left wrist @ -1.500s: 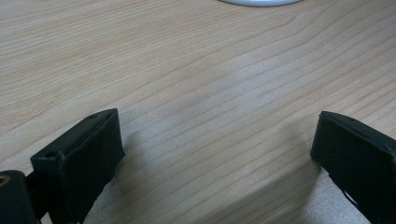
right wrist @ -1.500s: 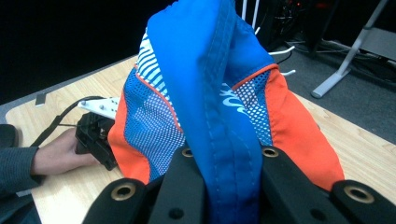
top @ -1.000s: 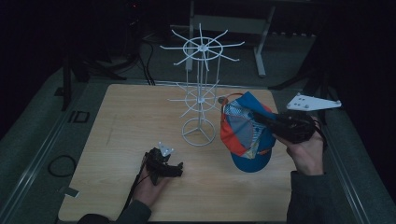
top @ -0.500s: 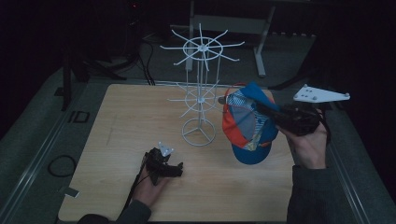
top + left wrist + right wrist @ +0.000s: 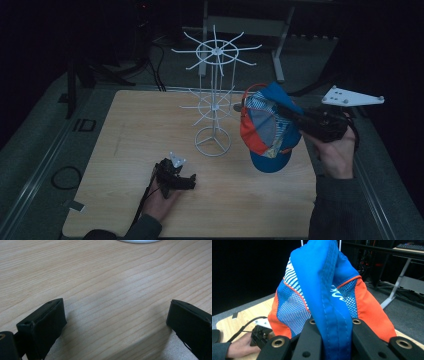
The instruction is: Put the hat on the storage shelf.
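Cap has come up and toward the rack since the earlier frames; it was lower over the table, now it hangs higher on the rack's right side.

High view: I've got the right gripper (image 5: 292,116) clamped on the cap (image 5: 267,127), blue, orange and mesh, held in the air just right of the white wire rack (image 5: 214,95). The cap's top edge is level with the rack's lower ring of arms, and one arm tip looks about touching the cap, can't tell for sure. The right hand (image 5: 336,152) holds the tool from below. The left gripper (image 5: 176,175) rests on the wooden table (image 5: 125,125), in front of the rack's base and to its left, doing nothing.

Left gripper view: jaws spread wide, nothing between them, just table grain; the rack's base rim (image 5: 138,241) is at the top edge.

Right gripper view: jaws closed tight on a blue stitched fold of the cap (image 5: 324,290), mesh and orange panels hanging either side. The left gripper (image 5: 259,336) and its hand sit far beyond on the table.

My read: the lift is done and I'm mid-approach to hang the cap on a lower rack arm. Not hooked yet.
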The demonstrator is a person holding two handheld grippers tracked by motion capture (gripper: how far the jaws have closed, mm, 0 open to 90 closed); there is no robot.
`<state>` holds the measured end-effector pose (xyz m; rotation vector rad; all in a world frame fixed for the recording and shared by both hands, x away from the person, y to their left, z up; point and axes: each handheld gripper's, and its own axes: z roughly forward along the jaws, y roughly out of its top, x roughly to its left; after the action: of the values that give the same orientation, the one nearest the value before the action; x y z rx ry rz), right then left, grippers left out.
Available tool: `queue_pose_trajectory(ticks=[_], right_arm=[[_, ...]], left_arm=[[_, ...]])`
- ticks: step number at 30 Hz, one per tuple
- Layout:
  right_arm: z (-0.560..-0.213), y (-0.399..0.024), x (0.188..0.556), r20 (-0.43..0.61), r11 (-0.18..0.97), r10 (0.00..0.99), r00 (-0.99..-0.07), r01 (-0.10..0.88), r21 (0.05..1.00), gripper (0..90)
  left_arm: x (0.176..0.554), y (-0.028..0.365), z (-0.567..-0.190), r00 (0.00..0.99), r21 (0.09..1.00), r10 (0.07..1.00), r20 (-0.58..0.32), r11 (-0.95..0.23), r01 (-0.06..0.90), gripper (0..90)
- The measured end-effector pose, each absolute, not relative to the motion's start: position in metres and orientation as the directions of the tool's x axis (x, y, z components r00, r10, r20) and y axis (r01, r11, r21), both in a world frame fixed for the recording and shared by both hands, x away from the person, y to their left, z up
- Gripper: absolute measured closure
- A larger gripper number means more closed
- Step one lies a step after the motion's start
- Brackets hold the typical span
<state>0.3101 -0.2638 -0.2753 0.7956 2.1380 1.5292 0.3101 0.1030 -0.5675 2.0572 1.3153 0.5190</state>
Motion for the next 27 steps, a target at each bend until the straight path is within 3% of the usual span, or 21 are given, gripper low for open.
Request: queue_pose_trajectory(ticks=[27], right_arm=[[-0.261,-0.264,0.311,0.008,0.220,0.638,-0.770,0.193,0.956,87.4]], left_arm=[[0.310,0.103,-0.567,0.423,0.693,0.906,-0.009,-0.299,0.656,2.6]])
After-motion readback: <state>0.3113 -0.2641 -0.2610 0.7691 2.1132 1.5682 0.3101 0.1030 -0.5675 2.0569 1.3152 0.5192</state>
